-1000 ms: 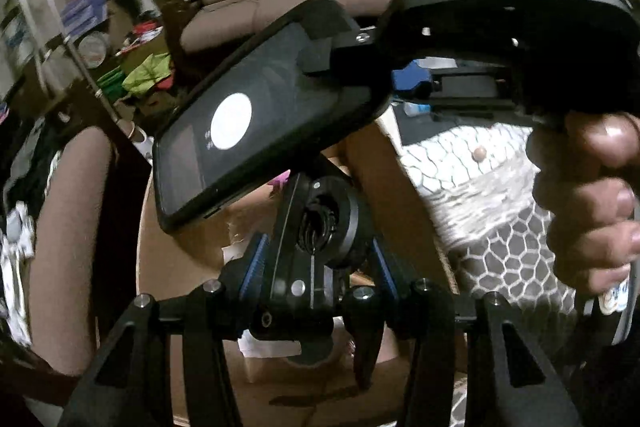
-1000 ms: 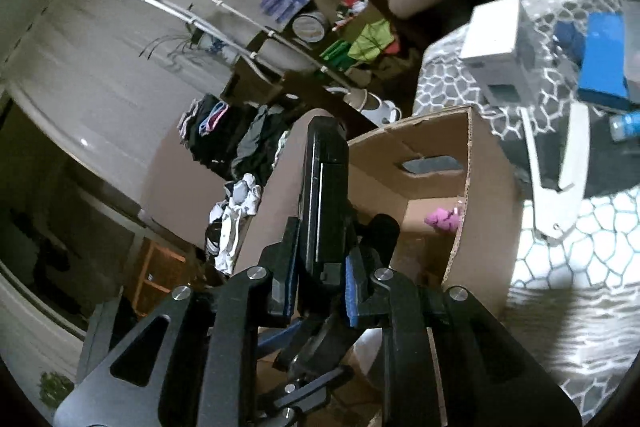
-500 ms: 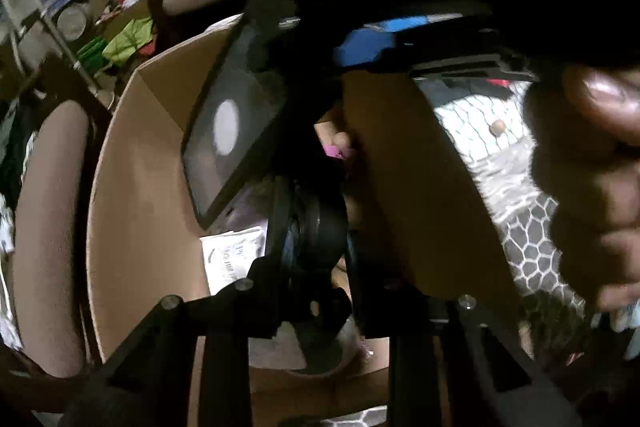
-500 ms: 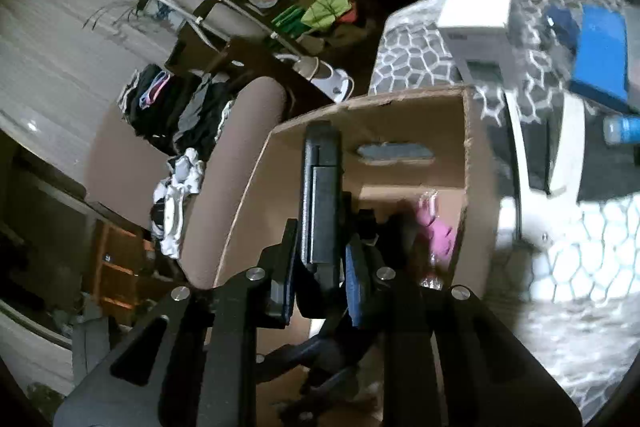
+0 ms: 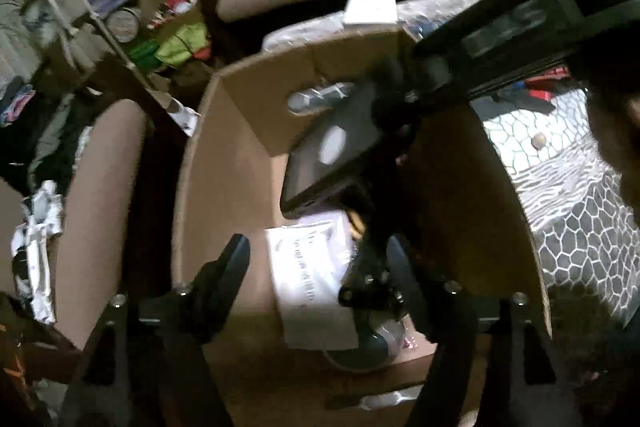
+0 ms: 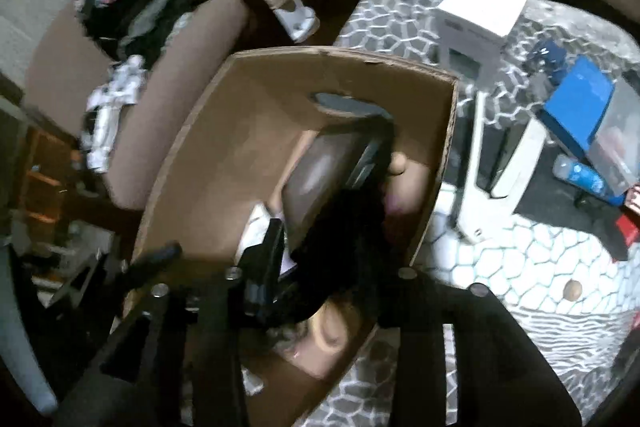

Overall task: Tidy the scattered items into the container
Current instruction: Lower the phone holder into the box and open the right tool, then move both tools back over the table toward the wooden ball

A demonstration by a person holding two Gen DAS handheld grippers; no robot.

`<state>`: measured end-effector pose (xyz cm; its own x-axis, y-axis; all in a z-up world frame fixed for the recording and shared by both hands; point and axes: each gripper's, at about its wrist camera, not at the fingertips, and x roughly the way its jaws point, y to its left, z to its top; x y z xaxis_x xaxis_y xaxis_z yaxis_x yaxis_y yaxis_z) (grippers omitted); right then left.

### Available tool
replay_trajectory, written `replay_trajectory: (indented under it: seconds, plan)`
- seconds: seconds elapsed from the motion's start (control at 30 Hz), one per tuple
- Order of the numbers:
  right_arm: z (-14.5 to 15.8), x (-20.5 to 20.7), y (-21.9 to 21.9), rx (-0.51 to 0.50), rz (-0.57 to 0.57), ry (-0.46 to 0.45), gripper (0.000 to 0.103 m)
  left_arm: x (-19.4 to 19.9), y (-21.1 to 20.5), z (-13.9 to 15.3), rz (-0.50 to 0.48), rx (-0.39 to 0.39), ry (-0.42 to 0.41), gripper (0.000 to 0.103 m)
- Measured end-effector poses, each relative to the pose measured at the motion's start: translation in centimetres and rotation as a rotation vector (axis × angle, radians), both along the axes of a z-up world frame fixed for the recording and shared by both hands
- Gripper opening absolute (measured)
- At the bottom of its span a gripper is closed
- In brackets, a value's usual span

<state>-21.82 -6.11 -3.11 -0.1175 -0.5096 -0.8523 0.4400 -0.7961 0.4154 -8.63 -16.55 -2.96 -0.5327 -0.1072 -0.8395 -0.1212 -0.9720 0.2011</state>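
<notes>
Phone mount (image 5: 340, 155) is inside the cardboard box (image 5: 240, 147), above the paper packet (image 5: 312, 275). Your left gripper (image 5: 316, 263) and right gripper (image 6: 224, 251) are both opening, pads off it. White box (image 6: 480, 15) and blue items (image 6: 576, 103) remain on the bedspread.

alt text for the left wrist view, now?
A phone on a black mount hangs inside an open cardboard box, above a white paper packet. The left gripper is over the box, jaws opening, pads off the mount.
</notes>
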Motion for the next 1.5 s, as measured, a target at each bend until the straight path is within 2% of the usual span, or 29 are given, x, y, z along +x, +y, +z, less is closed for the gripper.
replay_trajectory:
  seconds: [0.03, 0.1, 0.17, 0.27, 0.3, 0.43, 0.53, 0.63, 0.8, 0.9, 0.97, 1.03, 1.23, 1.33, 1.37, 1.4, 1.5]
  plan:
    - [0.5, 0.4, 0.4, -0.009, 0.009, 0.01, 0.056, 0.5, -0.2, 0.4, 0.006, 0.009, 0.007, 0.079]
    - [1.6, 1.5, 1.0, -0.015, 0.053, 0.04, 0.062, 2.0, -0.8, 1.3, 0.033, 0.03, 0.035, 0.079]
    - [2.5, 2.8, 1.8, -0.018, 0.101, 0.083, 0.062, 3.0, -1.1, 1.8, 0.049, 0.039, 0.063, 0.08]
    - [3.9, 4.9, 2.8, 0.051, 0.084, 0.245, 0.062, 3.1, -1.3, 2.1, 0.063, 0.047, 0.1, 0.08]
    - [4.2, 5.5, 3.1, 0.065, 0.089, 0.282, 0.062, 3.0, -1.1, 2.2, 0.071, 0.078, 0.101, 0.08]
    - [5.8, 8.7, 5.2, 0.011, 0.137, 0.339, 0.062, 3.3, -0.7, 3.0, 0.103, 0.202, 0.117, 0.08]
    - [7.6, 11.3, 7.0, -0.021, 0.154, 0.405, 0.062, 4.5, -0.1, 4.3, 0.115, 0.214, 0.197, 0.08]
    - [9.3, 13.9, 10.0, -0.035, 0.091, 0.5, 0.062, 5.7, 0.9, 5.4, 0.144, 0.167, 0.33, 0.08]
    - [10.2, 17.1, 15.1, -0.015, 0.005, 0.602, 0.062, 6.7, 2.9, 6.6, 0.11, 0.199, 0.383, 0.08]
    - [10.2, 17.5, 19.2, -0.023, -0.074, 0.605, 0.062, 6.4, 4.9, 7.2, 0.073, 0.232, 0.394, 0.082]
    - [9.9, 17.1, 22.0, -0.083, -0.121, 0.55, 0.062, 6.0, 6.7, 7.5, 0.048, 0.252, 0.395, 0.085]
    - [9.7, 17.0, 24.7, -0.123, -0.177, 0.536, 0.062, 5.5, 9.2, 7.5, 0.013, 0.289, 0.395, 0.087]
    - [8.8, 17.4, 31.7, -0.081, -0.354, 0.58, 0.062, 3.4, 15.5, 6.4, -0.095, 0.315, 0.376, 0.088]
    - [8.0, 17.4, 34.7, -0.044, -0.413, 0.583, 0.062, 2.3, 17.5, 4.5, -0.139, 0.331, 0.379, 0.091]
    - [7.7, 17.4, 35.7, -0.026, -0.424, 0.586, 0.062, 2.1, 17.8, 3.9, -0.139, 0.338, 0.377, 0.099]
    - [7.5, 17.3, 36.6, -0.009, -0.431, 0.584, 0.062, 1.6, 18.0, 2.9, -0.129, 0.351, 0.371, 0.103]
    - [6.4, 17.0, 39.7, -0.02, -0.458, 0.525, 0.063, 0.5, 18.7, 0.1, -0.122, 0.386, 0.361, 0.103]
